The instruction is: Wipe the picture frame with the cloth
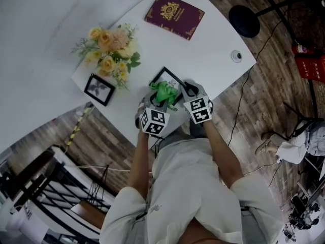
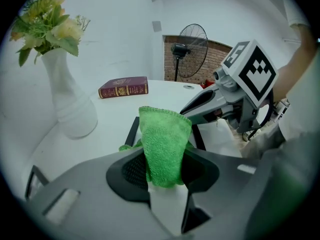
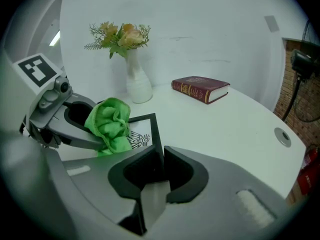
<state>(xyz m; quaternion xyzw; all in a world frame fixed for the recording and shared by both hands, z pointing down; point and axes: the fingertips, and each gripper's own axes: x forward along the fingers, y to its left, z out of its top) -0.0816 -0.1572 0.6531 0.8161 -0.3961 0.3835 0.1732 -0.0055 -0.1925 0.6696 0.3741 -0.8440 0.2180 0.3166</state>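
A black picture frame [image 1: 163, 75] with a white picture lies near the white table's front edge. My left gripper [image 1: 157, 102] is shut on a bunched green cloth [image 1: 165, 92], which rests on the frame's near part. In the left gripper view the cloth [image 2: 165, 136] stands up between the jaws and hides most of the frame [image 2: 133, 130]. My right gripper [image 1: 189, 91] is shut on the frame's right edge; in the right gripper view the black edge [image 3: 155, 132] runs into the jaws of the right gripper [image 3: 161, 160], with the cloth [image 3: 110, 122] just to the left.
A white vase of yellow and pink flowers [image 1: 111, 47] and a small black frame [image 1: 99, 89] stand to the left. A maroon book [image 1: 174, 15] lies at the far side. The table's edge [image 1: 231, 78] runs close on the right, above the wood floor with cables.
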